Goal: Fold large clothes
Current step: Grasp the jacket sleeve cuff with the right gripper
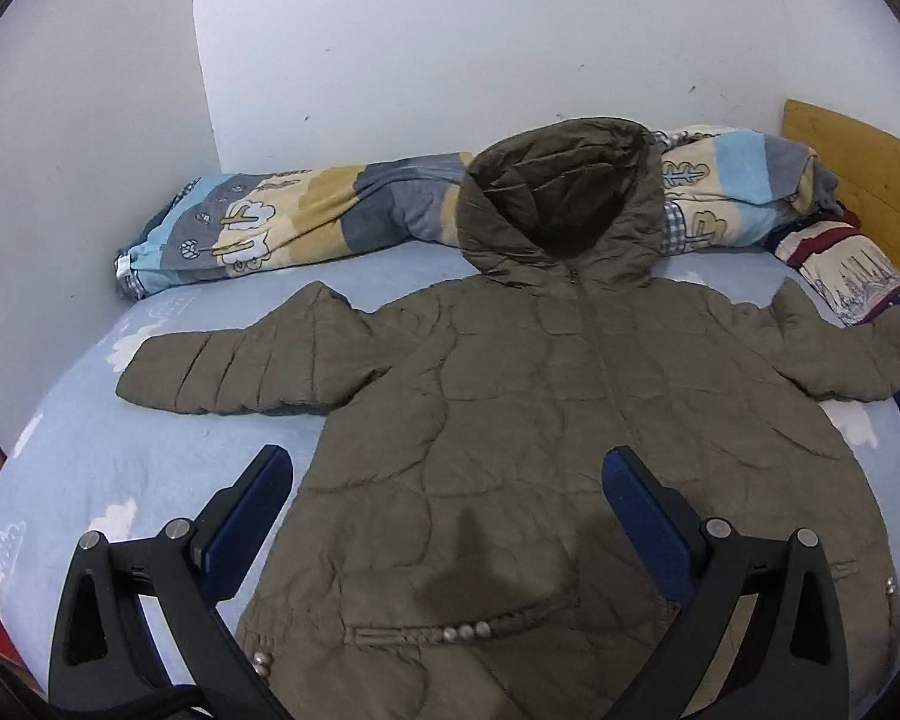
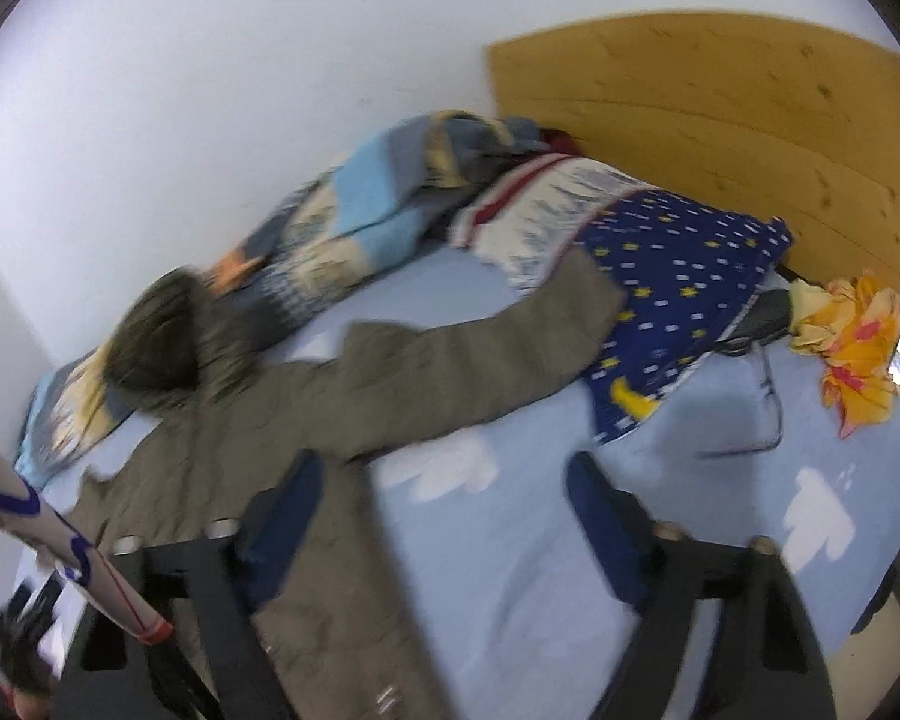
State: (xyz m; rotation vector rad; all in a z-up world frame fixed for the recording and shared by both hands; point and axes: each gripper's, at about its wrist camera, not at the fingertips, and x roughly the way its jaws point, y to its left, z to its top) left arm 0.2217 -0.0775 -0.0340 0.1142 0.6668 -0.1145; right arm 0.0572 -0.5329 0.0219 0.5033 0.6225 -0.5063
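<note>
An olive quilted hooded jacket lies flat, front up and zipped, on a light blue bed sheet, with both sleeves spread out to the sides. My left gripper hovers open above the jacket's lower left part, nothing between its blue pads. In the blurred right wrist view the same jacket lies to the left, its sleeve reaching toward a blue starred cloth. My right gripper stands open over the jacket's side edge and the bare sheet, gripping nothing.
A rolled patterned blanket lies along the white wall behind the hood. A blue starred cloth and an orange flowered cloth sit by the wooden headboard. A dark cable lies on the sheet. A patterned sleeve shows at left.
</note>
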